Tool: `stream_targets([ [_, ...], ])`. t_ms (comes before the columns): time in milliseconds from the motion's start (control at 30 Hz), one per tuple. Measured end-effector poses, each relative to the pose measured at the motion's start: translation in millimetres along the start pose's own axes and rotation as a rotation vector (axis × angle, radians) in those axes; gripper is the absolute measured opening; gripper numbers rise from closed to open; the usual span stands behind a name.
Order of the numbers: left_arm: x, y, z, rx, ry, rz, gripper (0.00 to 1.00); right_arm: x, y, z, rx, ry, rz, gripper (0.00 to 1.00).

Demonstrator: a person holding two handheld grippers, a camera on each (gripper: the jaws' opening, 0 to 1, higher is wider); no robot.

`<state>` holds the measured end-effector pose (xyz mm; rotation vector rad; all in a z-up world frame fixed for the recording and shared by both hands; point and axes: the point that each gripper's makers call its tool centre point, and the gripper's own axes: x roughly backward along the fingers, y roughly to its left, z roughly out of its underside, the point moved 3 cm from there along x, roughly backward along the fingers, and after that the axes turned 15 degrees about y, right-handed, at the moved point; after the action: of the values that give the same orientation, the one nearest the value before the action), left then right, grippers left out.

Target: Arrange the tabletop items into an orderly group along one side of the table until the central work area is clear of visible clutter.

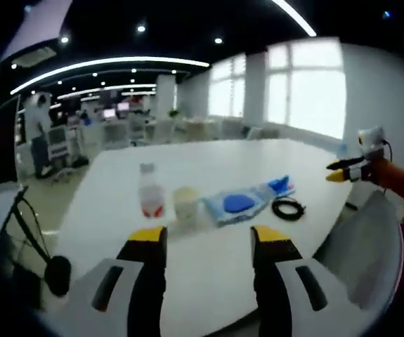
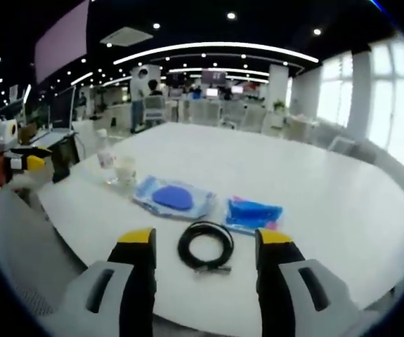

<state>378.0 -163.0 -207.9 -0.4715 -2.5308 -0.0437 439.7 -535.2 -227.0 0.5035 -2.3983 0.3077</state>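
Here we see both hand-held grippers, left (image 1: 205, 242) and right (image 2: 206, 246), spread wide and empty; mid-frame on the white bench (image 2: 314, 189) lie a bottle (image 1: 150, 191), perhaps a cup (image 1: 186, 205), blue packets (image 2: 173, 197) and a coiled cable (image 2: 206, 246).

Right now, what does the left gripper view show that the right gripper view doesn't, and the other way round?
Left gripper view: the right claw beyond the table's edge, and a person far off. Right gripper view: the left claw beside the table, and a dark monitor behind it. Both: the white table, bottle, cup, large blue packet, small blue packet and coiled black cable.
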Motion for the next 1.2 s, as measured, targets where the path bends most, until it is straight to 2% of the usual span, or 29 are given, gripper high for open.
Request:
stream_targets([
  [67, -5, -4.5, -1.9, 0.012, -0.015, -0.010, 0.54, -1, 2, 0.5, -0.017, -0.007, -0.004, 0.67],
  [100, -8, -5.4, -0.1, -0.001, -0.005, -0.019, 0.58, -2, 4, 0.3, -0.023, -0.015, -0.009, 0.71],
  [133, -10, -2.1, 5.8, -0.030, 0.037, -0.059, 0.64, -4, 7, -0.2, -0.033, -0.028, -0.018, 0.79],
  [167, -12, -1.4, 7.9, -0.032, 0.051, -0.063, 0.71, -6, 10, -0.1, -0.043, -0.032, -0.029, 0.85],
  [233, -15, -1.8, 7.0, 0.002, 0.033, -0.046, 0.81, -9, 13, -0.4, -0.078, -0.053, -0.037, 0.98],
  [300, -20, -3.2, 10.2, 0.073, 0.042, -0.018, 0.90, -11, 15, 2.9, -0.102, -0.049, -0.044, 0.99],
  [367, -25, 1.3, 10.8, 0.074, 0.037, -0.034, 0.99, -16, 17, 7.8, -0.111, -0.029, -0.040, 0.99],
  [433, -27, 3.2, 12.5, 0.066, 0.049, -0.053, 0.99, -17, 15, 10.1, -0.080, -0.014, -0.008, 0.99],
  [500, -28, 5.0, 12.8, 0.067, 0.049, -0.057, 0.99, -16, 16, 8.5, -0.074, -0.021, -0.007, 0.99],
  [533, -29, 6.0, 13.0, 0.093, 0.045, -0.047, 0.99, -16, 16, 7.8, -0.075, -0.024, -0.012, 0.99],
  [567, -29, 12.2, 14.8, 0.152, 0.045, -0.051, 0.99, -19, 17, 8.0, -0.077, -0.022, -0.014, 0.99],
  [633, -30, 16.3, 16.4, 0.165, 0.047, -0.051, 0.99, -22, 17, 9.0, -0.074, -0.011, -0.010, 0.99],
  [800, -32, 19.1, 21.3, 0.185, 0.058, -0.050, 0.99, -19, 15, 6.5, -0.051, -0.033, 0.027, 0.99],
  [900, -32, 18.0, 19.7, 0.170, 0.050, -0.062, 0.99, -17, 10, 4.0, -0.067, -0.053, 0.042, 0.99],
  [1067, -32, 16.8, 19.3, 0.157, 0.048, -0.062, 0.99, -18, 11, 4.4, -0.060, -0.052, 0.041, 0.99],
  [1200, -33, 14.5, 17.3, 0.115, 0.040, -0.064, 0.99, -18, 11, 4.5, -0.056, -0.049, 0.038, 0.99],
])
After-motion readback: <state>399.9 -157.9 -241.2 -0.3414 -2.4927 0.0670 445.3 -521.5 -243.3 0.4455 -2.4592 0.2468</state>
